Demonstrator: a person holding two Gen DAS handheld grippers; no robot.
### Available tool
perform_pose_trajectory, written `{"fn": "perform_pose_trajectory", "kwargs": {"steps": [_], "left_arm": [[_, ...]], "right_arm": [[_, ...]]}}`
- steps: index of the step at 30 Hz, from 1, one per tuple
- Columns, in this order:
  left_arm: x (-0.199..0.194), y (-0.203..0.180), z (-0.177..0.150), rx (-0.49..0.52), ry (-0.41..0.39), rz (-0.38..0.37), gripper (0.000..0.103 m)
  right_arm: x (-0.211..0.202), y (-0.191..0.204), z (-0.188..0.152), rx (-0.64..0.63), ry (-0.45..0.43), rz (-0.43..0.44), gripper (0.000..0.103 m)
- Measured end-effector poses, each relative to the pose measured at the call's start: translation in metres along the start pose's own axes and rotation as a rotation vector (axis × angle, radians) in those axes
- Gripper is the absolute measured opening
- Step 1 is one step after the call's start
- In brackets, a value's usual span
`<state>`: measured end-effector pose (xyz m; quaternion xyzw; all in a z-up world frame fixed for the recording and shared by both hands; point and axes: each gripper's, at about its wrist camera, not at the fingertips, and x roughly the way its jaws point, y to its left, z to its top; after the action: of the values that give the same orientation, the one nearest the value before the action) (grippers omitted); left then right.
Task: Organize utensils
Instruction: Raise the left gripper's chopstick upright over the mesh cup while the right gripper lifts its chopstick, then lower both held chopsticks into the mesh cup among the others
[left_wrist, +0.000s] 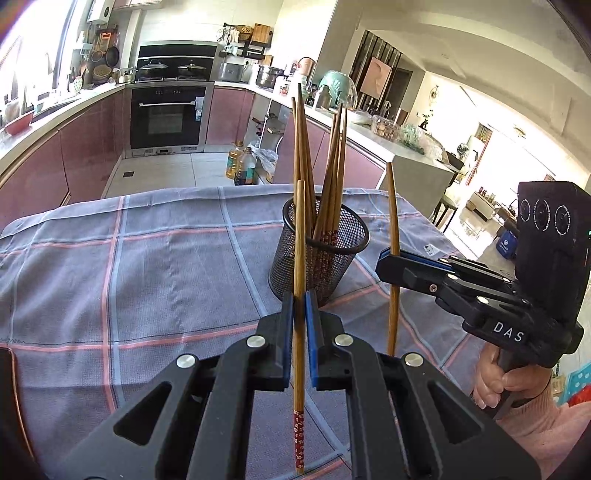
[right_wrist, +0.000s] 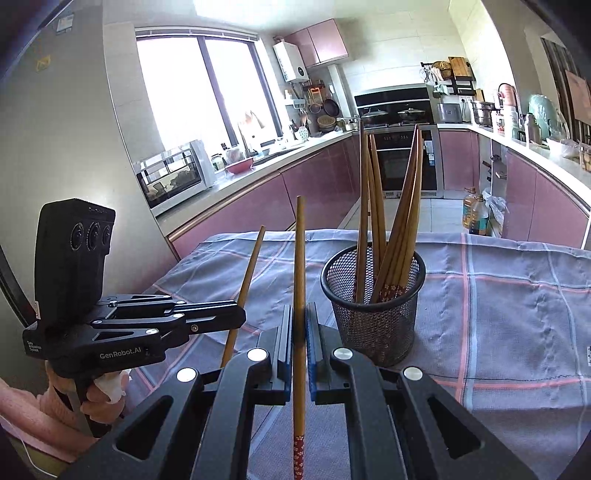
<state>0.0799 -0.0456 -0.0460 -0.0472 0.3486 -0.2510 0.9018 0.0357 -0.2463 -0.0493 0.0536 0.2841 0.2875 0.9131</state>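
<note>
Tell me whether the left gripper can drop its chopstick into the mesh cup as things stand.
Probably yes. The left gripper holds its chopstick upright just before the mesh cup; nothing lies between, and the cup's near side has room beside the chopsticks already inside.

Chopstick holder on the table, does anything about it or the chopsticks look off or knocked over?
Nothing stands out. The mesh holder stands upright on the checked cloth, chopsticks fanned inside, patterned ends down. Each gripper, left and right, pinches one chopstick upright, patterned end down too.

Chopsticks (left_wrist: 332, 177) in mesh holder (left_wrist: 325, 258) on tablecloth (left_wrist: 147, 277)
</note>
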Motion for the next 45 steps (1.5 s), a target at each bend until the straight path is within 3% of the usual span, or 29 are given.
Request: {"fn": "perform_pose_trajectory", "kwargs": {"steps": [45], "left_arm": [[-0.015, -0.007, 0.024, 0.014, -0.073, -0.007, 0.007]], "right_arm": [[-0.022, -0.004, 0.024, -0.027, -0.097, -0.022, 0.006]]}}
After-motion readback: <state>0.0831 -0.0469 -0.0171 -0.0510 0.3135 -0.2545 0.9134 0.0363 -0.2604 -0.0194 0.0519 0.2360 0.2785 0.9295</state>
